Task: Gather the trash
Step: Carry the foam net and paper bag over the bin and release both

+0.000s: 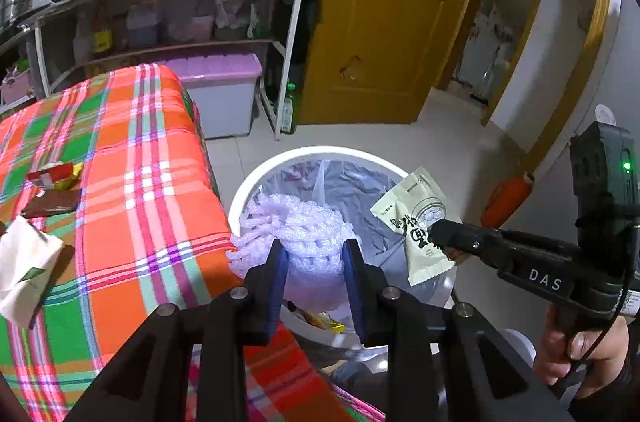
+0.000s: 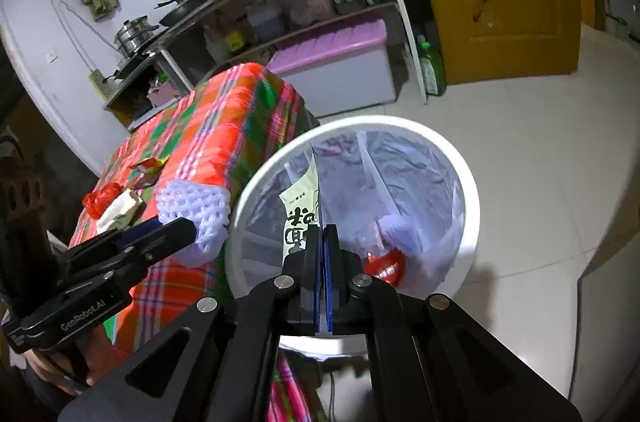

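My left gripper (image 1: 316, 254) is shut on a white foam fruit net (image 1: 304, 226) and holds it at the left rim of the white trash bin (image 1: 320, 152). In the right wrist view the left gripper (image 2: 188, 226) and the net (image 2: 196, 214) sit between the table edge and the bin (image 2: 472, 190). My right gripper (image 2: 322, 230) is shut on a pale green snack packet (image 2: 298, 206) over the bin's open mouth. It also shows in the left wrist view (image 1: 436, 232) with the packet (image 1: 416, 218). The bin holds a clear liner and some red trash (image 2: 386, 268).
A table with a plaid cloth (image 1: 132, 182) stands left of the bin. On it lie a white paper carton (image 1: 24, 262), a brown wrapper (image 1: 52, 204), a red and yellow wrapper (image 1: 56, 174) and a red crumpled piece (image 2: 100, 200). Shelves, a purple-lidded box (image 1: 220, 90) and a wooden door (image 1: 384, 22) stand behind.
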The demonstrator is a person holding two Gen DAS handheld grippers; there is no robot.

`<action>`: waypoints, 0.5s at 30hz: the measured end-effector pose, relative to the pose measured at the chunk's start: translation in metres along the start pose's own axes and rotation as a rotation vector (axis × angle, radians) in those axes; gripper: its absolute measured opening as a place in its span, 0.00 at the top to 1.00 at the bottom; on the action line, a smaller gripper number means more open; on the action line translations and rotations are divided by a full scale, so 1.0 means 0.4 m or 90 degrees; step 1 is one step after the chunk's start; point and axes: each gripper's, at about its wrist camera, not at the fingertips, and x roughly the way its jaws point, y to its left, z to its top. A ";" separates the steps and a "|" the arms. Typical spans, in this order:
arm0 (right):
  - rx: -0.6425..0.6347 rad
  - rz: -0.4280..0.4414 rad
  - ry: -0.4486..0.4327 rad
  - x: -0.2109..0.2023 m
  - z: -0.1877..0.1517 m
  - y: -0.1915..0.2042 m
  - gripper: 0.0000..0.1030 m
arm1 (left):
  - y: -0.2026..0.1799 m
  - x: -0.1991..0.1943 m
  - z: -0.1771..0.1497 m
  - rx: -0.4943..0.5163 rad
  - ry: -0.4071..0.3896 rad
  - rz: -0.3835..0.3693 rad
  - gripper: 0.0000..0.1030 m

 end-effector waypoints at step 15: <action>-0.008 -0.023 0.018 0.034 -0.008 -0.029 0.66 | 0.001 0.075 0.002 -0.016 0.044 -0.018 0.57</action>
